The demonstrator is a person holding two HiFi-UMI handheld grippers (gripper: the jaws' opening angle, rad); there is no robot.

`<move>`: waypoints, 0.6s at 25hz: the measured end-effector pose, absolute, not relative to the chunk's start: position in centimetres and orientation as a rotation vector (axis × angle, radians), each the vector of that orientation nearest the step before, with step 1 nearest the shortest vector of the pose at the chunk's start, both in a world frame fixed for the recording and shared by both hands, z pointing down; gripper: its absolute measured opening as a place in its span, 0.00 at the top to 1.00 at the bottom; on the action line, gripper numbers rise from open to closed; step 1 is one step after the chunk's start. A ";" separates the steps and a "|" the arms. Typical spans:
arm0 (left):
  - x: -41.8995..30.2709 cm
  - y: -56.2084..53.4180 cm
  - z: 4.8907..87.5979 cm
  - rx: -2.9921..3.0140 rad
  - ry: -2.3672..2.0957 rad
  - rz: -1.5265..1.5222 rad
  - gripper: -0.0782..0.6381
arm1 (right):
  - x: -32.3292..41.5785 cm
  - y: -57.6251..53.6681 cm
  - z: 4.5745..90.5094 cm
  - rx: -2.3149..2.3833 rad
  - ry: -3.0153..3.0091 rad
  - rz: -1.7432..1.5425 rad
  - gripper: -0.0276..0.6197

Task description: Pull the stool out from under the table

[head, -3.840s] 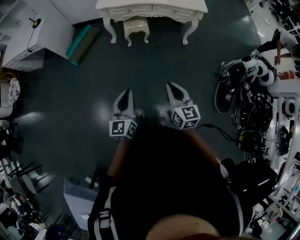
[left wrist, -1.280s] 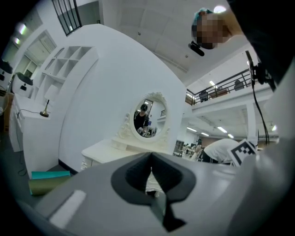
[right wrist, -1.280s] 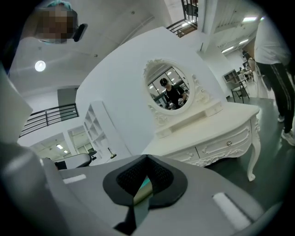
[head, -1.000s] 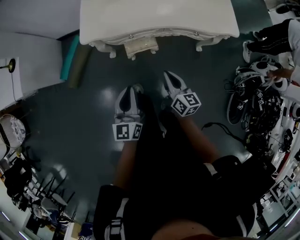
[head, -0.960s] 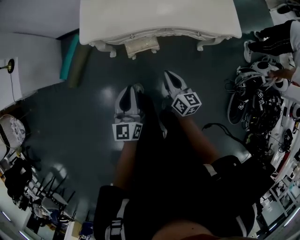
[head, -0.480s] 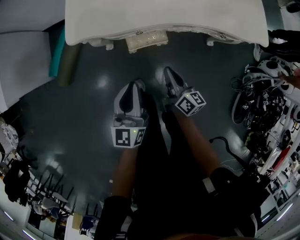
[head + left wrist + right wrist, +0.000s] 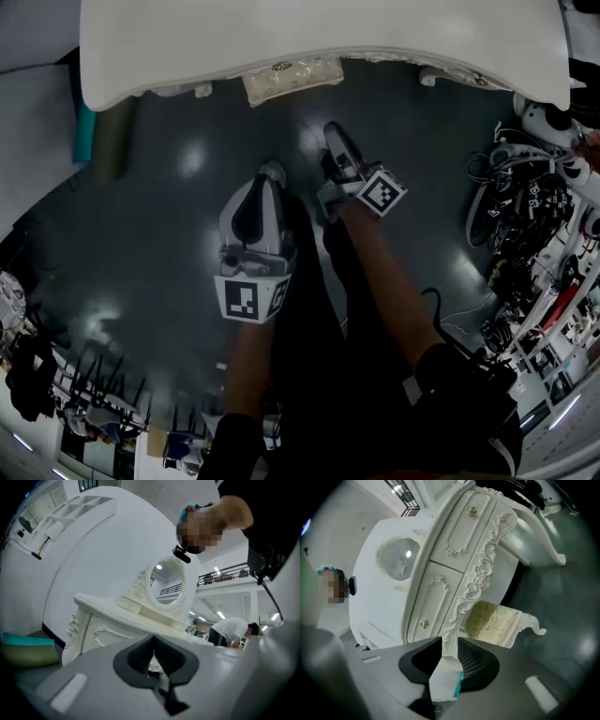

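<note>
- While head view hides most of the stool under the table, right gripper view shows its seat and a leg.
- Left gripper jaws together; right gripper jaws opening, empty, facing the table.

A rolled mat, teal and olive, lies on the dark glossy floor. Far to its right is a tangle of black cables and white headsets. Below the mat, dark chairs crowd the floor's edge. In the left gripper view, an oval mirror stands above and to the right of the mat, and farther right a person in a white shirt bends over.
</note>
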State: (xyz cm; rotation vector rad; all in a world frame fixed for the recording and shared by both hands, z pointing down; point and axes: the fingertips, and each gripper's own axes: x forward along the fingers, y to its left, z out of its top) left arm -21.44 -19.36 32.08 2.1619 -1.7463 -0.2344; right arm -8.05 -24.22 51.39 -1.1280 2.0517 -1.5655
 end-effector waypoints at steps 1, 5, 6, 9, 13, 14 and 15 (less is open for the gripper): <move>-21.4 -19.6 32.6 2.165 -1.740 -0.234 0.88 | -8.1 -24.7 52.2 -1.115 2.039 -1.572 0.79; -21.6 -20.8 34.3 2.171 -1.716 -0.249 0.88 | -8.3 -26.5 56.3 -1.105 1.970 -1.601 0.69; -21.7 -21.0 34.8 2.172 -1.707 -0.247 0.88 | -8.2 -26.8 57.5 -1.109 1.943 -1.615 0.66; -21.6 -21.4 36.6 2.173 -1.687 -0.227 0.88 | -7.9 -27.3 61.5 -1.121 1.868 -1.667 0.58; -21.7 -22.4 39.0 2.171 -1.673 -0.230 0.88 | -7.7 -27.8 66.0 -1.103 1.795 -1.727 0.47; -21.8 -22.7 39.3 2.173 -1.669 -0.236 0.88 | -7.8 -28.0 66.8 -1.091 1.772 -1.738 0.45; -21.9 -23.1 39.6 2.177 -1.664 -0.243 0.88 | -8.0 -28.2 67.6 -1.078 1.750 -1.746 0.43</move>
